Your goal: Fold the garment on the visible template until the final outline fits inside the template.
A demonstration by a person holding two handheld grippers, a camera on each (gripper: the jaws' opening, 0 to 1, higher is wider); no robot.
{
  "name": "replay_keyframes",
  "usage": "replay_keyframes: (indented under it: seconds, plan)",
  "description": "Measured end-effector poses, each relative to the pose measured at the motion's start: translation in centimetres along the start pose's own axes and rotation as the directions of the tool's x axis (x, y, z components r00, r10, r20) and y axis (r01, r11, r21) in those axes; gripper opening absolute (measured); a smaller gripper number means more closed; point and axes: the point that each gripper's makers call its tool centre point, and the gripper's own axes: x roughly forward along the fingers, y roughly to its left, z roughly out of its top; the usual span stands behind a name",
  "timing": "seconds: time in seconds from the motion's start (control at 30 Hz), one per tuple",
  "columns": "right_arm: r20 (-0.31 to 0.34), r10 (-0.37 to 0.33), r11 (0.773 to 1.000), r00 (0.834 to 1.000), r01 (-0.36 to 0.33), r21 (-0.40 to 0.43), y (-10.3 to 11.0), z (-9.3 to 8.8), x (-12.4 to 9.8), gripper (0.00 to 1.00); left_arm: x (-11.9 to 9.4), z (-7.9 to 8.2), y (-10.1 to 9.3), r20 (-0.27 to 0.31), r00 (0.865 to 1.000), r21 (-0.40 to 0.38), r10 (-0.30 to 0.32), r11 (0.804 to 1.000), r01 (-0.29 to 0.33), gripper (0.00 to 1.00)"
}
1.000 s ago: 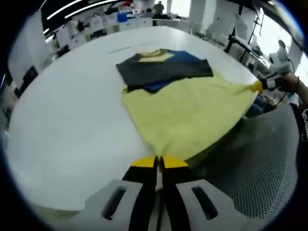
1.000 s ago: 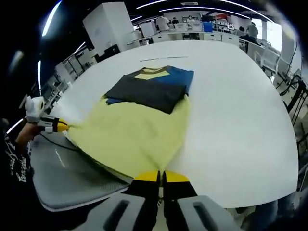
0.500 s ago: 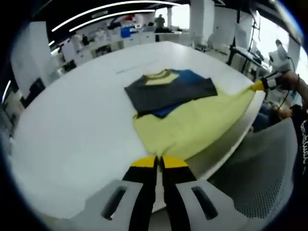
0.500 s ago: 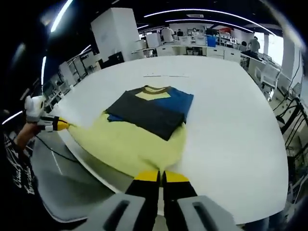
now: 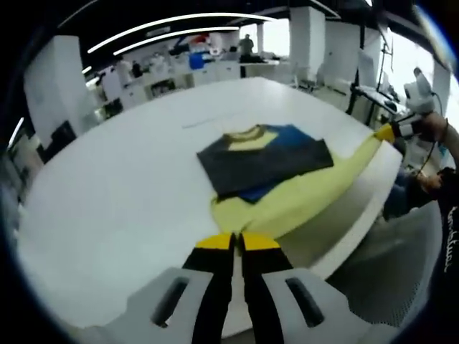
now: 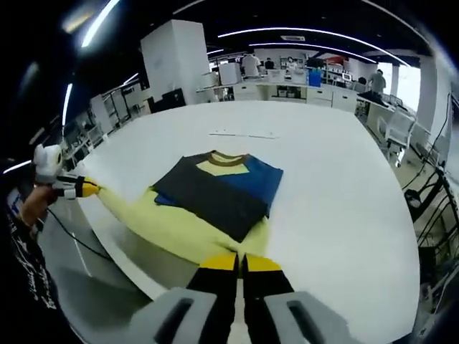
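Lifting the yellow hem is what has changed: over the last second both tongs have risen and drawn back from the tabletop (image 5: 107,215), and the lower yellow part of the garment (image 6: 215,193) now hangs as a taut, narrower band between them instead of spreading flat over the near edge. The left tongs (image 5: 237,242) are closed on one bottom corner of the yellow cloth; in the right gripper view they show at the far left, held in a person's hand (image 6: 37,201). The right tongs (image 6: 240,262) are likewise closed on the other corner. The shirt's upper part, with sleeves already folded in as a dark grey and blue panel below the yellow collar, lies flat near the middle of the white tabletop. No template outline can be made out. By my reading, the hem is raised ready to be carried forward over the folded top, the bottom-to-collar fold that should shrink the outline.
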Motion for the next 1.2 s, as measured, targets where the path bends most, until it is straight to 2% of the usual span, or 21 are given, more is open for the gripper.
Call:
replay_keyframes:
  seconds: [0.3,0.4,0.57,0.8,1.2]
  plan:
    - [0.054,-0.019,1.000,0.998,0.018,0.011,-0.4,2.0,0.2,0.00,0.1,2.3,0.9,0.048,0.999,-0.028,-0.004,1.000,0.005,0.00]
    - [0.100,-0.028,0.999,0.995,0.024,0.042,-0.4,3.4,0.1,0.00,0.2,3.0,1.2,0.067,0.998,-0.044,0.003,0.999,0.000,0.00]
    - [0.124,-0.030,0.997,0.992,0.022,0.069,-0.7,4.6,0.5,0.00,0.5,4.2,1.5,0.082,0.997,-0.033,-0.002,0.999,0.005,0.00]
    - [0.143,-0.029,0.999,0.989,0.022,0.049,-1.0,6.2,0.9,0.00,1.1,6.3,2.4,0.120,0.993,0.004,0.004,1.000,-0.005,0.00]
    - [0.169,-0.028,1.000,0.985,0.025,0.016,-2.1,9.2,2.4,0.00,2.8,8.9,4.2,0.155,0.988,-0.003,0.026,1.000,-0.026,0.00]
